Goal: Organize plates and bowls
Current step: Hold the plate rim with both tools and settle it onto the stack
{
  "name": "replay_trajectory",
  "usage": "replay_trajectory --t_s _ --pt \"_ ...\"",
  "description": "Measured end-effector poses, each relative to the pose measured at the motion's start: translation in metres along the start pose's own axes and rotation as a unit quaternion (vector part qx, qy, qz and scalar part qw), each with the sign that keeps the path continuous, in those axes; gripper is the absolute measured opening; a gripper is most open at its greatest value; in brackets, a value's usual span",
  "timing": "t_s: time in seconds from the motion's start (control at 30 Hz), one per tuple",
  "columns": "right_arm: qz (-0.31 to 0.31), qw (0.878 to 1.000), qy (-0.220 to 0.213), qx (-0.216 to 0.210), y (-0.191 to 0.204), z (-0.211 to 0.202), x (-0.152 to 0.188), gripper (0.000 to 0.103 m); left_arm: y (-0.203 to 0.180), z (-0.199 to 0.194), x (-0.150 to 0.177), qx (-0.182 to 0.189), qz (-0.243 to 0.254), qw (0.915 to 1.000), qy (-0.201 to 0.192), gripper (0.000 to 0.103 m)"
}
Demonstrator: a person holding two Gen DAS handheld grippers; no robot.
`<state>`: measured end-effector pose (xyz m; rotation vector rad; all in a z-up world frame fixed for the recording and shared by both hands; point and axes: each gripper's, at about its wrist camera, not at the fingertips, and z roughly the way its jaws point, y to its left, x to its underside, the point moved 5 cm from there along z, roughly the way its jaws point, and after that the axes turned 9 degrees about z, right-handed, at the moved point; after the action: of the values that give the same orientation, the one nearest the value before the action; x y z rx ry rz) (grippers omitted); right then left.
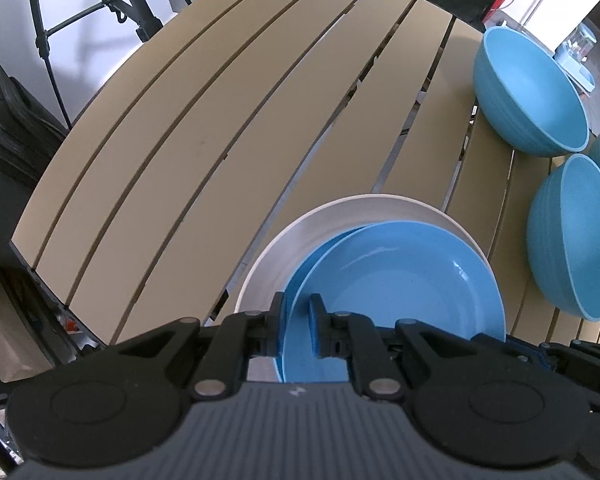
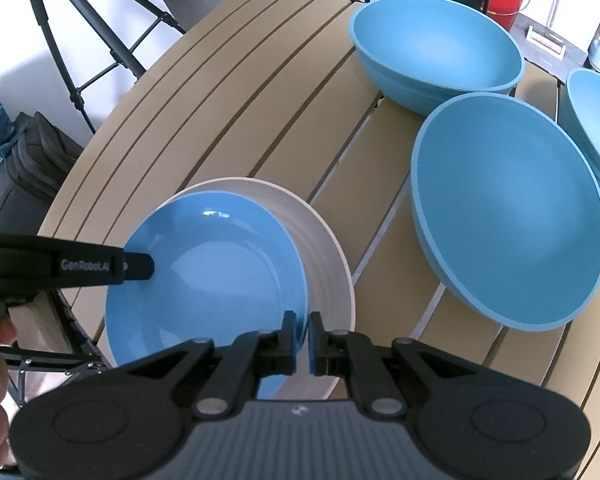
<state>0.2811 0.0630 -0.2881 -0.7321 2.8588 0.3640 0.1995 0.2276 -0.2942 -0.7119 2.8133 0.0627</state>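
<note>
Crowding the clamped blue plate (image 2: 220, 264): both grippers (image 1: 298, 312) (image 2: 302, 330), white plate (image 2: 324, 248) beneath, three bowls (image 2: 508, 208) beside.

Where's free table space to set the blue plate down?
Free: the bare slats from the white plate out to the far and left table edges. Crowded: the right side, where three blue bowls sit close together, leaving only a narrow strip beside the plates.

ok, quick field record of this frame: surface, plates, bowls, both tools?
surface: slatted tan table
plates: blue plate over white plate
bowls: three blue bowls, upright, to the plates' right; nearest
left tool: shut on blue plate rim
right tool: shut on blue plate's opposite rim
</note>
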Motion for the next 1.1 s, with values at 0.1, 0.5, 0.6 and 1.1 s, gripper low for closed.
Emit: replay_trajectory --t_s 0.1,0.5,0.6,1.1 --pt "-0.001 1.0 0.0 -0.001 0.0024 -0.001 -0.001 0.005 0.001 -0.0011 0.0009 -0.002 0.002 1.0 -0.001 0.012" --pt "-0.008 1.0 0.004 0.015 0.004 0.0003 -0.0006 0.006 0.0 -0.0015 0.0019 0.002 0.006 1.0 0.004 0.012" --pt "-0.008 1.0 0.004 0.015 0.0041 0.0004 -0.0009 0.006 0.0009 -0.0013 0.0019 0.001 0.006 1.0 0.004 0.012" --pt "-0.004 1.0 0.005 0.021 0.0041 0.0036 -0.0001 0.007 -0.0001 -0.0033 0.0036 0.007 0.011 0.9999 -0.004 0.012"
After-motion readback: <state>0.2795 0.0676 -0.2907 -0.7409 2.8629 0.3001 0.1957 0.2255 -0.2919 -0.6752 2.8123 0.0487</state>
